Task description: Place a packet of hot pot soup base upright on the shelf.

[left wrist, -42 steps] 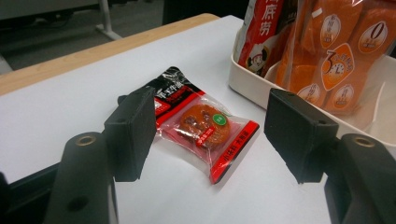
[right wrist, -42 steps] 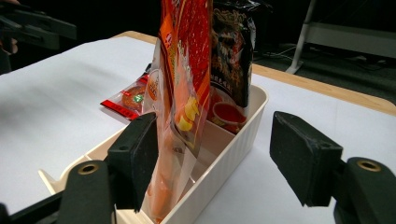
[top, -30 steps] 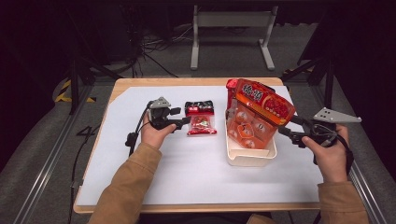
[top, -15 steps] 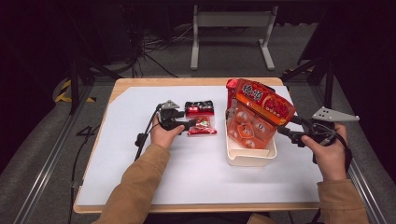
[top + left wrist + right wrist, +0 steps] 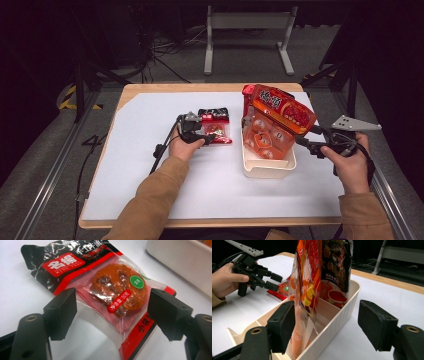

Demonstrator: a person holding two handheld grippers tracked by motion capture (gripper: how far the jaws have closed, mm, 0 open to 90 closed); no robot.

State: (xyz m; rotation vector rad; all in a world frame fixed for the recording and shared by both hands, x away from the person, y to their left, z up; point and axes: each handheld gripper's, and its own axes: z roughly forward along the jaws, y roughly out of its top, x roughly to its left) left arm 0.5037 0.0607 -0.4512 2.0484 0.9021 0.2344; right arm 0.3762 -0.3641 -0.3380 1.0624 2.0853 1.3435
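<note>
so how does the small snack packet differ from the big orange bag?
The small snack packet lies flat on the table sheet; the big orange bag stands tilted in the white bin. The packet is far smaller, with a black top and a clear window; the bag is printed all over. Both are sealed red-toned plastic food packs.

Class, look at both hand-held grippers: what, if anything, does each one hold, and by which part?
Nothing is held. The left hand-held gripper stands open around the snack packet; the right hand-held gripper is open beside the tray.
</note>
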